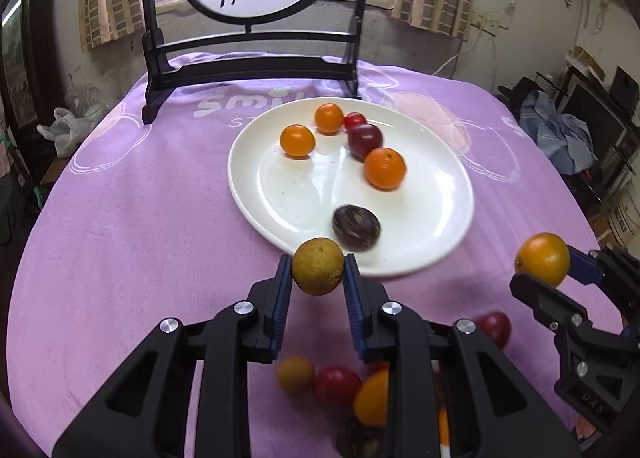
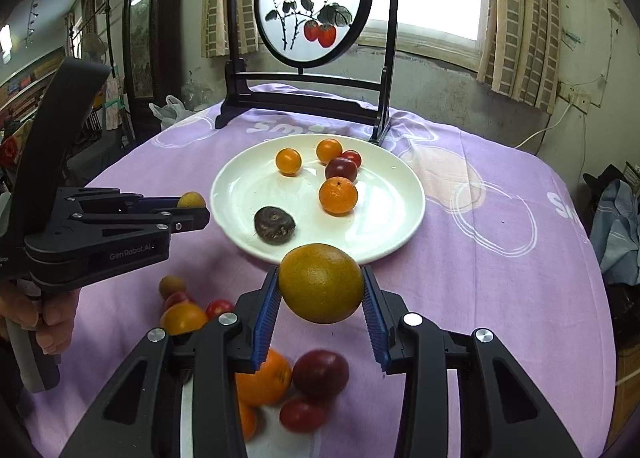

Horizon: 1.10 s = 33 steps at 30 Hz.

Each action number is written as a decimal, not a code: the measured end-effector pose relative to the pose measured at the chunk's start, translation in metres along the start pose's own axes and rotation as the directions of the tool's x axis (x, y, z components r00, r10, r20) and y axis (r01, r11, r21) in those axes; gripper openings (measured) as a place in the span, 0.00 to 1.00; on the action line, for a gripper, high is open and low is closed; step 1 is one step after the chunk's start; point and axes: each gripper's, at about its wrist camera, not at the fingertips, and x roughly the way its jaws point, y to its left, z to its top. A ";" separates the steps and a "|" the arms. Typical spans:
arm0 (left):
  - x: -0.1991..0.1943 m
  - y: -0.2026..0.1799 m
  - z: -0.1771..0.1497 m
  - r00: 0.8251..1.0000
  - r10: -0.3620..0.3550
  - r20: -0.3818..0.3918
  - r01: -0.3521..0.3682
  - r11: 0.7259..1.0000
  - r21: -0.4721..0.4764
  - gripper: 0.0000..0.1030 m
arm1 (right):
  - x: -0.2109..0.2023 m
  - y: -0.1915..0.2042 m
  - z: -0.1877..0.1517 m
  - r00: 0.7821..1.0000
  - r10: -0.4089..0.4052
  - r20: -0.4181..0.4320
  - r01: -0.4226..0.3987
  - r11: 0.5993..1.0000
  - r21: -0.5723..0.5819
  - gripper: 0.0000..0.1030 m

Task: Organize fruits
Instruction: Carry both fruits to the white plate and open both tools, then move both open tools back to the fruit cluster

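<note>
Left side first: the left tongs point(image 1: 318, 270) are clenched on a small dull yellow-brown round fruit point(image 1: 318, 266), held up above the purple cloth on the bench point(image 1: 132, 226), just short of the near rim of the white round plate point(image 1: 448, 234). On that plate sit three small oranges, two red fruits and a dark wrinkled one. Over to the right, the right tongs point(image 2: 322, 296) are grasping a larger orange-yellow round fruit point(image 2: 321, 283), also short of the near rim. Below both tools, loose red and orange fruits point(image 2: 320, 374) wait on the cloth. The risks, I'd say: smooth round fruit pinched at its middle could squirt free, and one released on the sloping plate may roll, knock its neighbours or run off the rim.
</note>
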 end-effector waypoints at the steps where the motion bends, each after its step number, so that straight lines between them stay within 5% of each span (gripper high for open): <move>1: 0.006 0.001 0.004 1.000 0.006 -0.005 -0.006 1.000 -0.005 0.24 | 0.007 -0.001 0.005 1.000 -0.001 -0.006 0.001 1.000 0.006 0.39; 15: 0.069 0.007 0.032 0.997 0.042 -0.066 -0.043 0.999 -0.011 0.25 | 0.087 -0.009 0.023 0.993 -0.017 -0.114 0.019 1.000 0.023 0.40; 17: 0.071 0.008 0.032 0.998 0.046 -0.049 -0.047 0.999 -0.015 0.26 | 0.090 -0.011 0.022 0.993 -0.014 -0.121 0.018 0.999 0.029 0.45; 26: 0.051 0.002 0.024 1.000 0.021 -0.023 -0.021 1.000 -0.013 0.43 | 0.067 -0.017 0.015 0.995 0.001 -0.095 0.004 0.998 0.059 0.49; 28: 0.041 -0.001 0.019 1.000 0.023 -0.017 -0.023 1.000 -0.012 0.60 | 0.058 -0.019 0.009 0.996 0.003 -0.089 0.002 0.998 0.067 0.52; 33: 0.014 -0.005 0.000 1.000 0.005 0.002 -0.005 1.000 -0.014 0.61 | 0.033 -0.024 -0.008 0.997 0.013 -0.080 -0.006 0.996 0.090 0.53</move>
